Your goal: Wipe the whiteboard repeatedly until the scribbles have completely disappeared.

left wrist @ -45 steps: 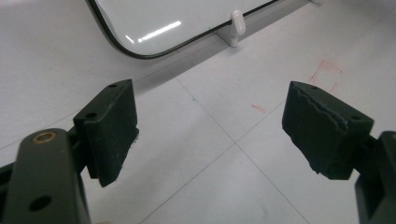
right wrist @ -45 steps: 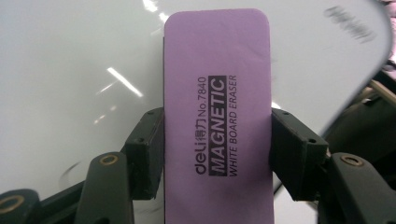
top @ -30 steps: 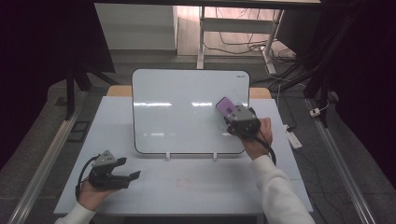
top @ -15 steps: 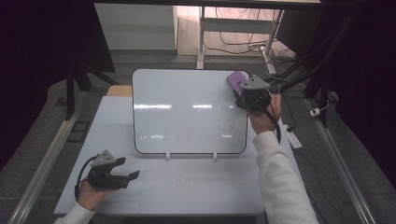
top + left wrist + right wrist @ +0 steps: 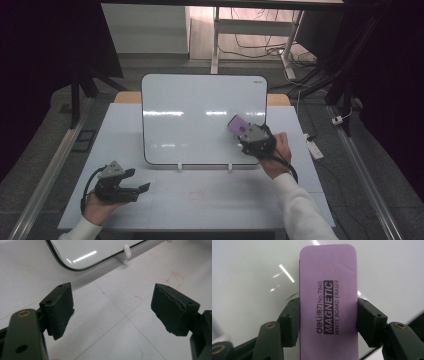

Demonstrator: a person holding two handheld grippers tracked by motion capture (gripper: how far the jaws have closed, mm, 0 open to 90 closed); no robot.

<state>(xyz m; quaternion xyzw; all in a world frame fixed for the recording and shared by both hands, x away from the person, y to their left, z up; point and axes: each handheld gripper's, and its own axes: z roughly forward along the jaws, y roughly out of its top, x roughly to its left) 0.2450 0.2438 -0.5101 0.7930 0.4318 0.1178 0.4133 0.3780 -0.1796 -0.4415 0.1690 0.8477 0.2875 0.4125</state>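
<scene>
The right gripper [image 5: 239, 131] pinches a purple eraser [image 5: 328, 302] by its long sides (label facing the camera), held against the whiteboard [image 5: 200, 110] near its lower right corner. Below the whiteboard's lower left corner, the left gripper [image 5: 137, 181] rests on the tabletop [image 5: 210, 200], spread and empty

Glossy whiteboard [image 5: 200, 115]; matt purple eraser [image 5: 328, 302], smooth; matt white table [image 5: 225, 195].

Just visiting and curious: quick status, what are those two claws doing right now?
Right claw shut on purple eraser, over whiteboard. Left claw open, holding nothing, over table. Nothing in the way.
</scene>
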